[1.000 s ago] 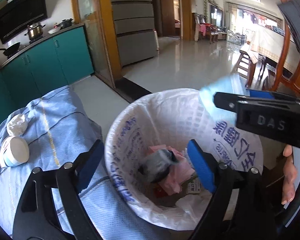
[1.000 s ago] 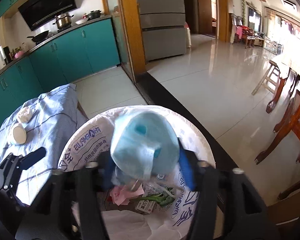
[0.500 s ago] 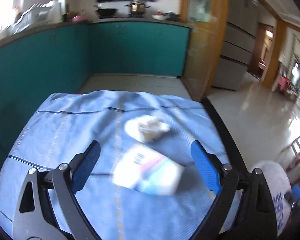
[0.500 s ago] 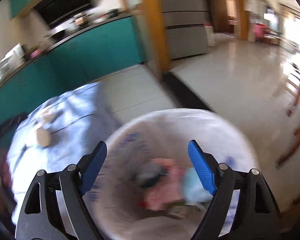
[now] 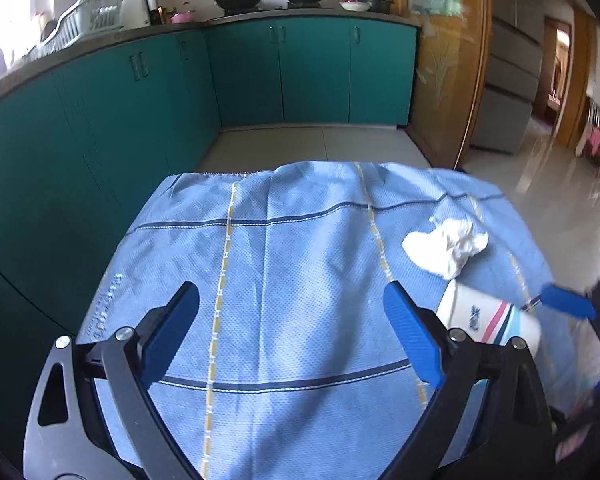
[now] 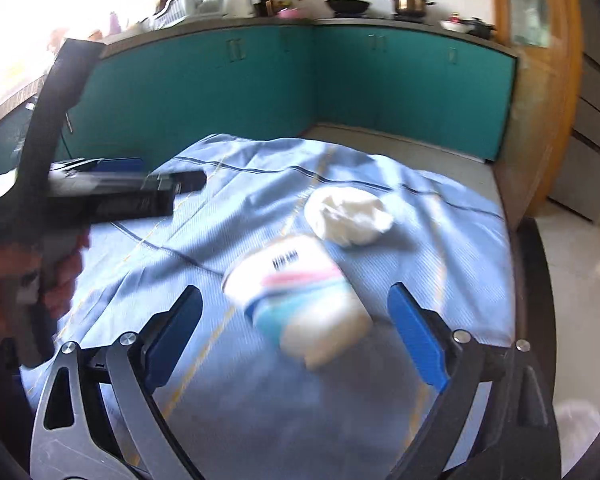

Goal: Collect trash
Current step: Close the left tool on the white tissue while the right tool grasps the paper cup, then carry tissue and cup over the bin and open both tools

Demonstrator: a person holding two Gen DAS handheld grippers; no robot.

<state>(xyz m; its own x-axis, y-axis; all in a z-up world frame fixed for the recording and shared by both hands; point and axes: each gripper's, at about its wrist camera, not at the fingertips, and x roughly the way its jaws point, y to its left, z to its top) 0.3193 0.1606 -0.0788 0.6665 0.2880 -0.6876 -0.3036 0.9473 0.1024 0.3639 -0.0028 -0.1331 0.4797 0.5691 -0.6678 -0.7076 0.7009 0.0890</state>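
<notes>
Though unheld, cup [image 6: 300,300] between open jaws.

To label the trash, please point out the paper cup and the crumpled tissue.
paper cup [image 6: 296,300], right wrist view, on its striped side.
crumpled tissue [image 5: 446,246], left wrist view, on its middle.

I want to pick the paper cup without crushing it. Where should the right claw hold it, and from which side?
Hold the paper cup across its round side wall, mid-length. It lies on its side on the blue cloth, so probably come from above, claw fingers straddling it, clear of the crumpled tissue.
</notes>
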